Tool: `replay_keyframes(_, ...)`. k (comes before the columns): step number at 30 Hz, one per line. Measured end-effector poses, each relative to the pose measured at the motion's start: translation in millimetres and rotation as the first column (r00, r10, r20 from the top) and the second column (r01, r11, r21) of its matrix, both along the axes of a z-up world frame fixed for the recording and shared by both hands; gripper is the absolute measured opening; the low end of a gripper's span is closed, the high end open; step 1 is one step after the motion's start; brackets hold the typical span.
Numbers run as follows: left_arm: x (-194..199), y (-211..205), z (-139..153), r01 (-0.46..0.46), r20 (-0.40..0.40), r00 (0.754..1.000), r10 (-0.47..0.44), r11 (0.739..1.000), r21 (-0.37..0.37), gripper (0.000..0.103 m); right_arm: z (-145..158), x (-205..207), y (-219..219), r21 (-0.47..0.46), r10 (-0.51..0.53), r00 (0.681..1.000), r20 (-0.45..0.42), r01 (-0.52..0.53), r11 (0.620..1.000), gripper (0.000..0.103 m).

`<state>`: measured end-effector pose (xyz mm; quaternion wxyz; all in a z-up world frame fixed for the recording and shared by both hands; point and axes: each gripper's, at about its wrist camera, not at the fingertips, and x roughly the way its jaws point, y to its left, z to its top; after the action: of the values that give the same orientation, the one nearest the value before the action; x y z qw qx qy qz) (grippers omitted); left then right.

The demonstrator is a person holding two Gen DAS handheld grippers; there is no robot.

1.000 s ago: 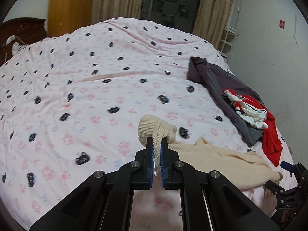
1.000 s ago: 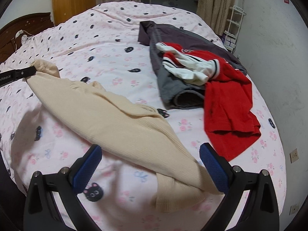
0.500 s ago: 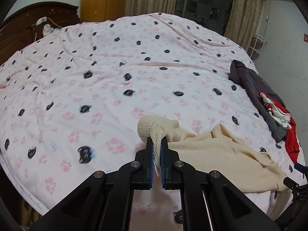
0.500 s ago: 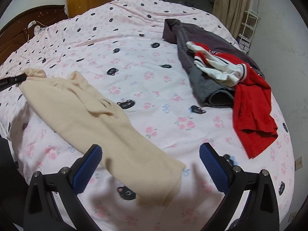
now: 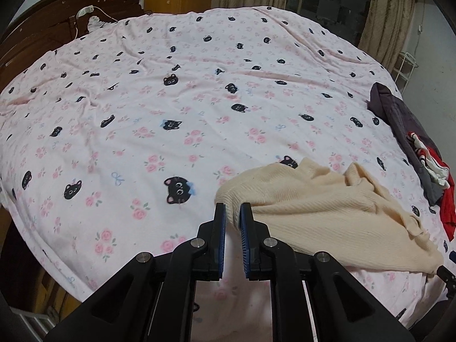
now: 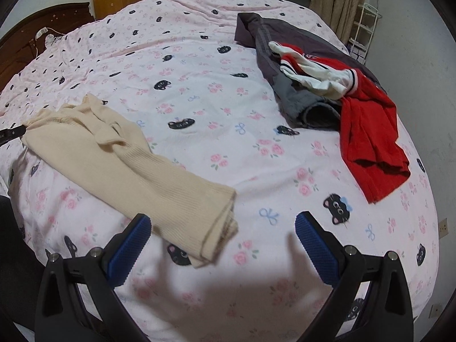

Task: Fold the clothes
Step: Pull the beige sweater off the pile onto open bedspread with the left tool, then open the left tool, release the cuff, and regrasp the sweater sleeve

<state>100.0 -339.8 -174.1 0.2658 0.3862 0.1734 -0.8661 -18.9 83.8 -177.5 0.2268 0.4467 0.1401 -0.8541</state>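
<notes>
A cream knit sweater (image 5: 322,213) lies stretched across the pink cat-print bed (image 5: 171,114). My left gripper (image 5: 233,209) is shut on one end of the sweater, low over the bed. In the right wrist view the sweater (image 6: 122,165) runs from the left edge to just in front of my right gripper (image 6: 222,225), which is open and empty; its left finger sits beside the sweater's near hem.
A pile of grey, white and red clothes (image 6: 336,91) lies at the bed's right side, also seen in the left wrist view (image 5: 427,165). A dark wooden headboard (image 5: 42,28) stands at the far left. Curtains and a white rack (image 6: 362,28) stand behind the bed.
My left gripper pulled the sweater's end to the left and lowered it onto the bed, spreading the sweater out. The right gripper moved closer to the sweater's near hem.
</notes>
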Motion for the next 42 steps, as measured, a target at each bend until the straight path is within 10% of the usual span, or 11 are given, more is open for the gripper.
replay_keyframes(7,7,3,4,-0.011,0.031,0.999,0.014,0.996,-0.088,0.014,-5,2,15,0.015,-0.025,1.0,0.01,0.025,1.0,0.103)
replay_keyframes(20,1,10,20,0.13,-0.021,0.991,-0.132,0.988,-0.083,0.069,4,-4,7,-0.115,0.079,0.995,0.068,-0.071,0.991,0.102)
replay_keyframes(26,-20,-10,23,0.241,-0.004,0.97,-0.241,0.97,-0.042,0.073,3,-21,-2,-0.118,0.108,0.99,0.086,-0.097,0.988,0.102)
replay_keyframes(38,-69,-34,-8,0.47,0.062,0.875,-0.48,0.873,0.129,0.071,2,-33,-2,-0.157,0.113,0.987,0.119,-0.093,0.983,0.102)
replay_keyframes(42,-73,-32,-16,0.509,0.06,0.851,-0.522,0.847,0.152,0.031,0,-35,2,-0.151,0.102,0.987,0.122,-0.083,0.985,0.102)
